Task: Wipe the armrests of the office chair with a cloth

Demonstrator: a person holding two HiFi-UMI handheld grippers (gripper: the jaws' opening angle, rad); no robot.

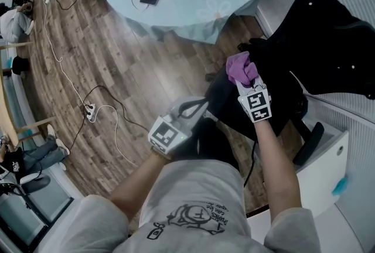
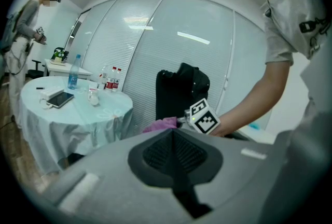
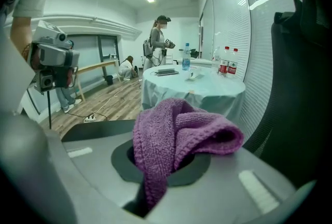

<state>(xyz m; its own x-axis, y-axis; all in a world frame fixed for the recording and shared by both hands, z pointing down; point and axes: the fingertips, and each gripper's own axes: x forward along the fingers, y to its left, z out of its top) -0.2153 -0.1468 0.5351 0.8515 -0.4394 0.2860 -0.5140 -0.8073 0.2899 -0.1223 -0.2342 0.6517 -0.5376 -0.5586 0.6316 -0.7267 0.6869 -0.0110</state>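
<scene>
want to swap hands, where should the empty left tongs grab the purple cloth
Grip the bunched fold of the cloth that bulges free past the right tongs, coming from the table side. Its tail is pinched in those shut tongs, so only that loop is free. The left tongs are shut; open them first.

**Left tongs [image 2: 174, 137]: jaws closed together, nothing between them.**

Just beyond the jaw tips a purple cloth [image 2: 161, 125] touches the front end of the right tongs [image 2: 189, 120], whose marker cube [image 2: 203, 116] faces the camera. A person's forearm [image 2: 249, 109] extends to the right of the cube. A black office chair [image 2: 181, 88] stands behind these. Ahead and left of the tongs, a round table [image 2: 109, 110] with a pale cover carries a blue bottle [image 2: 74, 71], a phone [image 2: 61, 99] and red-labelled bottles [image 2: 111, 82].
</scene>
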